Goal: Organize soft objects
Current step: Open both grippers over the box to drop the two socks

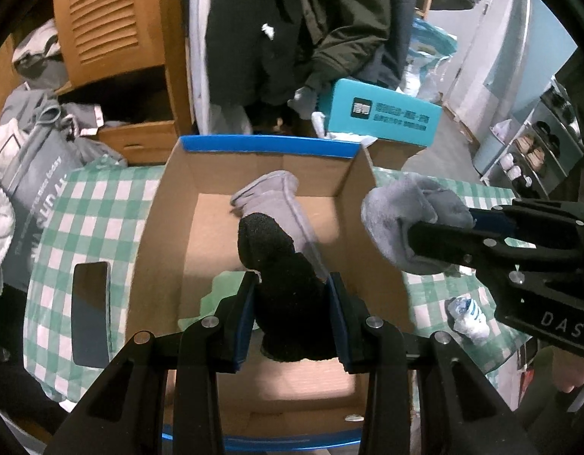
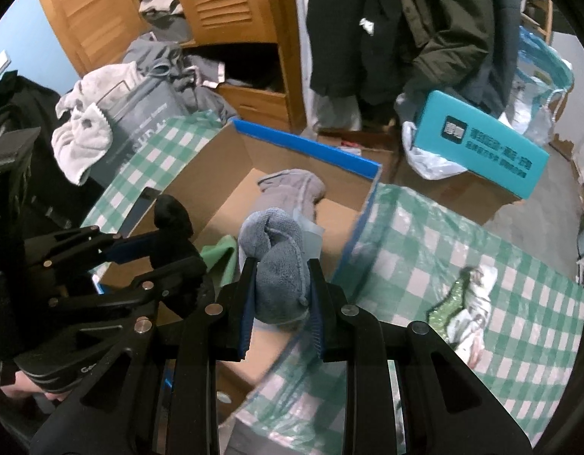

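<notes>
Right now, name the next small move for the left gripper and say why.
Probably lower the left gripper a little and open its jaws. It holds the black sock right above the open cardboard box, where a grey sock already lies.

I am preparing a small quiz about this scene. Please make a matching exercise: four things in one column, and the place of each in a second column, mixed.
Things:
1. black sock
2. grey-blue fluffy cloth
3. grey garment
4. dark phone

Places:
A. lying inside the cardboard box
B. held in the right claw
C. on the checked cloth, beside the box
D. held in the left claw

Pairs: 1-D, 2-B, 3-A, 4-C
</notes>
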`<action>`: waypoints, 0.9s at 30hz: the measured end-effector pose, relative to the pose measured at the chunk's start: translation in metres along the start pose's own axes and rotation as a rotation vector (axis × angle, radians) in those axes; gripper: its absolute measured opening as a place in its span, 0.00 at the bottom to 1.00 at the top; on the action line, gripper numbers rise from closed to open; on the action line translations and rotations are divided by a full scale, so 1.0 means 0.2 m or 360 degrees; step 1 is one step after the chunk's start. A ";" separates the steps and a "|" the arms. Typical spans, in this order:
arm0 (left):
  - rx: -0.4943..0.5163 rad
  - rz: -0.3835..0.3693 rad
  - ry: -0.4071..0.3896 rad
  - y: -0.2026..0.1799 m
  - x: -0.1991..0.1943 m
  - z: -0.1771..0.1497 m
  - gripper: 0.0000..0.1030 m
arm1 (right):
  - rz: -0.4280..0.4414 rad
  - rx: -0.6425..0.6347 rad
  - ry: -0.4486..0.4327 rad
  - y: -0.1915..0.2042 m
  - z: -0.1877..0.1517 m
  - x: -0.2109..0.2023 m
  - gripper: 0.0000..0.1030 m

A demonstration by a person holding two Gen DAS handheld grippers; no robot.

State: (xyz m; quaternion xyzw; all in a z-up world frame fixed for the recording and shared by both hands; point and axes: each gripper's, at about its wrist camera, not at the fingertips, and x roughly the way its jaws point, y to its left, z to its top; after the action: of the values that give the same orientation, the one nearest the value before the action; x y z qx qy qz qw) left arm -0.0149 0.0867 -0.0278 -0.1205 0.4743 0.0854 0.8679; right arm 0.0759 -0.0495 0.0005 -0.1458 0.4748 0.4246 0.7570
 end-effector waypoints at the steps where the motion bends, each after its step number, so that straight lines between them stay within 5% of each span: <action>1: -0.0006 0.0003 0.0004 0.01 0.00 0.00 0.36 | 0.0006 -0.0001 0.0008 0.01 0.00 0.01 0.22; 12: -0.0128 0.0032 0.0095 0.14 0.08 -0.04 0.37 | 0.0064 -0.0002 0.0117 0.06 0.02 0.15 0.22; 20: -0.0134 0.0079 0.0084 0.16 0.08 -0.04 0.52 | 0.0095 0.0029 0.0192 0.06 0.01 0.20 0.27; 27: -0.0160 0.0061 0.0091 0.16 0.09 -0.04 0.56 | 0.0072 0.0072 0.0153 0.02 0.01 0.15 0.42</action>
State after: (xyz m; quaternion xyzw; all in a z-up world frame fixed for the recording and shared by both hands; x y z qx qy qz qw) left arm -0.0205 0.1151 -0.0506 -0.1573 0.4963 0.1221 0.8450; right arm 0.0805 -0.0301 -0.0234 -0.1380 0.5232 0.4234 0.7266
